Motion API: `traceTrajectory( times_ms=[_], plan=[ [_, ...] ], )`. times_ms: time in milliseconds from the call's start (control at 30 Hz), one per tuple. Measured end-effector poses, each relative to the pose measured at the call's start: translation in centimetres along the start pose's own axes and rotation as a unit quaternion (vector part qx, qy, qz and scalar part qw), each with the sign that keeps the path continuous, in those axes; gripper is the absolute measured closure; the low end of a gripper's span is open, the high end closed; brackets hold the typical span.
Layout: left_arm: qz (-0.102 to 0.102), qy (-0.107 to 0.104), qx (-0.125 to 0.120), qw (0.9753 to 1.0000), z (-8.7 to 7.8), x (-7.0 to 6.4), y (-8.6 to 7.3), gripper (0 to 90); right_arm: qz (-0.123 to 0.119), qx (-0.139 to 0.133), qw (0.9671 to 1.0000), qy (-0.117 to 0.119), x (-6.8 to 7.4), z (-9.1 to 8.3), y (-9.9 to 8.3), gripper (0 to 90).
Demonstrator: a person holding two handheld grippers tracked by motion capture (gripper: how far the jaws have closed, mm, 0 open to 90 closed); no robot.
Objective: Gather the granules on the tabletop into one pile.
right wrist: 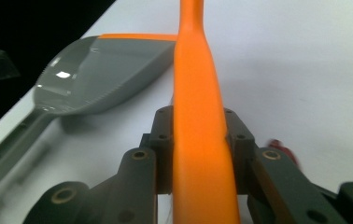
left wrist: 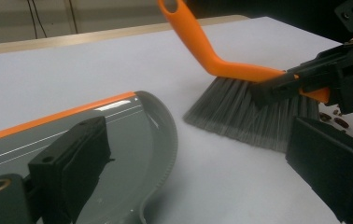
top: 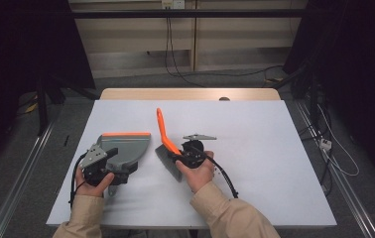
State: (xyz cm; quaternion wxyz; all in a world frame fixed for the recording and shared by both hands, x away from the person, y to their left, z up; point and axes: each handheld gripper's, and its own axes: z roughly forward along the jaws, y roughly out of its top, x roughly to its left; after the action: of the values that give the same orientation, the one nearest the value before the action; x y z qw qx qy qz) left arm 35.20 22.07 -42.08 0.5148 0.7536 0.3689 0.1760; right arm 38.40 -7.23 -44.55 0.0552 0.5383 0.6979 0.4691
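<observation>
A grey dustpan [top: 126,145] with an orange lip lies at the table's left-middle, also seen as the dustpan [left wrist: 132,135] and the dustpan [right wrist: 100,70]. My left gripper [top: 112,161] hovers at its rear; in the left gripper view the left gripper [left wrist: 198,163] stands open, one jaw over the pan and the other over bare table. The brush [top: 164,134] has an orange handle and grey bristles [left wrist: 244,112] that touch the table right of the pan. My right gripper [right wrist: 199,126] is shut on the brush handle [right wrist: 198,84], and that same right gripper [top: 181,157] sits just behind the bristles.
Small brown bits [left wrist: 340,121] lie on the white table [top: 255,148] behind the bristles. A red scrap [right wrist: 282,147] shows beside my right jaws. A wooden strip [top: 190,94] borders the far edge. Cables run over the floor beyond.
</observation>
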Motion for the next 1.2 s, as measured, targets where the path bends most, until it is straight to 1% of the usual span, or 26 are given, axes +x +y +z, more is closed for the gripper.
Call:
traceTrajectory(
  times_ms=[33, 67, 100, 167, 200, 367, 667, 1000, 1200],
  plan=[
    [0.0, 0.0, 0.001, 1.0, 0.0, 0.0, 0.0, 6.2, 0.001, -0.002, 1.0, -0.004, -0.3, -0.2, -0.1, 71.2],
    [0.0, 0.0, 0.0, 1.0, 0.0, 0.0, 0.0, 6.2, 0.008, -0.003, 1.0, -0.004, -0.6, -0.4, -0.2, 71.2],
    [0.0, 0.0, 0.0, 1.0, 0.1, -0.1, 0.0, 6.2, 0.008, -0.003, 0.9999, -0.006, -0.8, -0.6, -0.3, 71.1],
    [0.002, 0.001, 0.001, 1.0, 0.1, -0.1, 0.0, 6.2, 0.016, -0.003, 0.9998, -0.009, -1.2, -1.1, -0.4, 71.1],
    [0.001, 0.0, 0.001, 1.0, 0.1, -0.1, 0.0, 6.2, 0.014, -0.005, 0.9998, -0.012, -1.4, -1.4, -0.5, 71.1],
    [0.003, 0.0, 0.003, 1.0, 0.1, -0.2, 0.0, 6.2, 0.019, -0.009, 0.9995, -0.022, -2.2, -2.5, -0.9, 71.1],
    [0.007, 0.0, 0.005, 1.0, 0.2, -0.4, 0.0, 6.2, 0.027, -0.017, 0.999, -0.031, -3.1, -4.2, -1.7, 71.1],
    [0.009, 0.0, 0.005, 0.9999, 0.2, -0.5, 0.0, 6.2, 0.028, -0.022, 0.9987, -0.035, -3.7, -5.3, -1.8, 71.1],
    [0.01, -0.001, 0.006, 0.9999, 0.3, -0.6, 0.1, 6.2, 0.038, -0.024, 0.9988, -0.021, -3.9, -5.4, -1.7, 71.3]
  ],
)
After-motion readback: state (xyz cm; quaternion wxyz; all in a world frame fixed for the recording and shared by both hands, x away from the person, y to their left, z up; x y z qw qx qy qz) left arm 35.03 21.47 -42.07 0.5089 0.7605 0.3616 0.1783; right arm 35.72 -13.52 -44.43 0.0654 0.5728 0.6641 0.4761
